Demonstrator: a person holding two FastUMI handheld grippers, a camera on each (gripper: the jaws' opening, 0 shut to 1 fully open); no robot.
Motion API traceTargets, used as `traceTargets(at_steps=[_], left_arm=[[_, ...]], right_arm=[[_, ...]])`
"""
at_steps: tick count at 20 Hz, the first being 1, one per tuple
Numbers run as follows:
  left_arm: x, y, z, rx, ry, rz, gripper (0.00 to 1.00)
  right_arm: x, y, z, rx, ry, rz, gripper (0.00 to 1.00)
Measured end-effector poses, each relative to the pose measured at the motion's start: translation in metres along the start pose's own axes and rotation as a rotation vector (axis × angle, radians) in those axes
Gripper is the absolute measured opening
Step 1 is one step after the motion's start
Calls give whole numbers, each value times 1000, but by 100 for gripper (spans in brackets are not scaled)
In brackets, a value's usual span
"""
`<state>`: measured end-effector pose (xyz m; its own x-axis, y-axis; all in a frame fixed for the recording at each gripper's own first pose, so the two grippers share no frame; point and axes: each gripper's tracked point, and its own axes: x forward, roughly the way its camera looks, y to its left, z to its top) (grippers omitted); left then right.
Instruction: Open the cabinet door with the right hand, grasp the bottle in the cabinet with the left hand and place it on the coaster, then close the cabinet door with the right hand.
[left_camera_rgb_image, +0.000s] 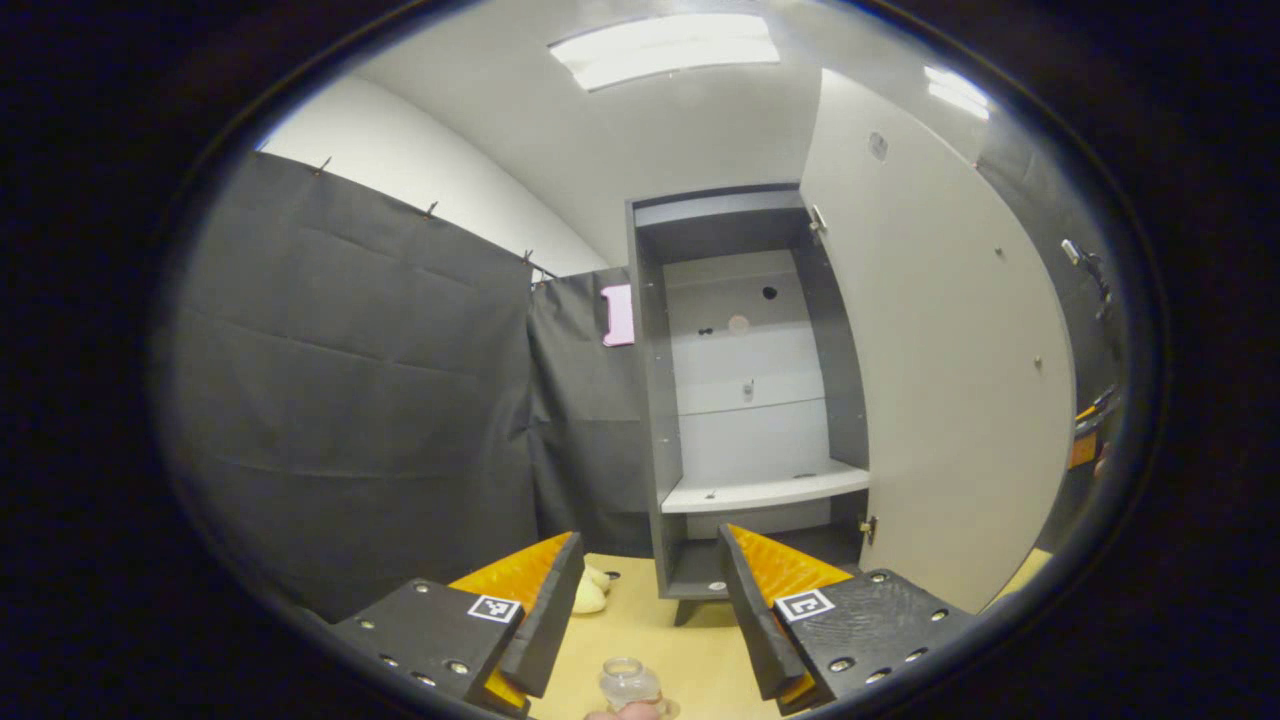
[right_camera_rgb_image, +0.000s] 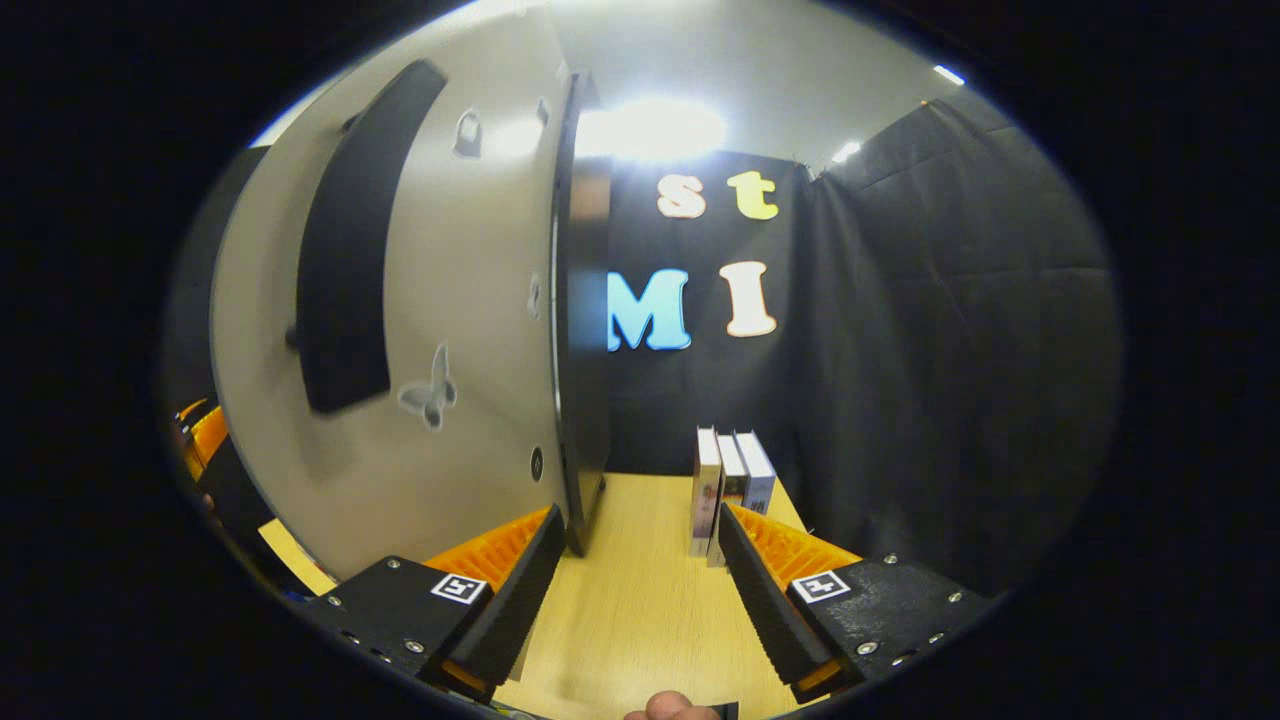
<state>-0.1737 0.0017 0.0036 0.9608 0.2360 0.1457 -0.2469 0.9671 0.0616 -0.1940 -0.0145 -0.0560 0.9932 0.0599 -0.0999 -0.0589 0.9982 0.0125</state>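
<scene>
here both gripper pairs spread above the wooden table, cabinet door open.

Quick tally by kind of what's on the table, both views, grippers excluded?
Cabinet: 1
Clear bottle: 1
Upright boxes: 3
Pale round things by the cabinet foot: 2, too small to identify
Total: 7

One cabinet, one bottle, three boxes
</scene>
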Motion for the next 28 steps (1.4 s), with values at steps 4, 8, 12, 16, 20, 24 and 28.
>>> traceTargets(at_steps=[4, 8, 12, 16, 20, 24, 28], left_arm=[[-2, -9, 27, 26, 101, -31, 77], [2, -31, 28, -97, 191, -99, 70], [26, -20, 35, -126, 185, -158, 77], [48, -4, 35, -46, 180, -197, 77], [71, -6, 30, -92, 185, -265, 77], [89, 4, 24, -120, 171, -310, 77], [103, 17, 6, -137, 157, -349, 77]], right_arm=[[2, -8, 53, 111, -106, -28, 94], [-4, 11, 56, 213, -40, 1, 95], [-15, 14, 76, 141, -93, -43, 95], [-17, 19, 76, 120, -121, -68, 94], [-13, 47, 77, 117, -124, -64, 94], [-18, 75, 80, 75, -142, -80, 94], [-27, 89, 85, 32, -156, -117, 94]])
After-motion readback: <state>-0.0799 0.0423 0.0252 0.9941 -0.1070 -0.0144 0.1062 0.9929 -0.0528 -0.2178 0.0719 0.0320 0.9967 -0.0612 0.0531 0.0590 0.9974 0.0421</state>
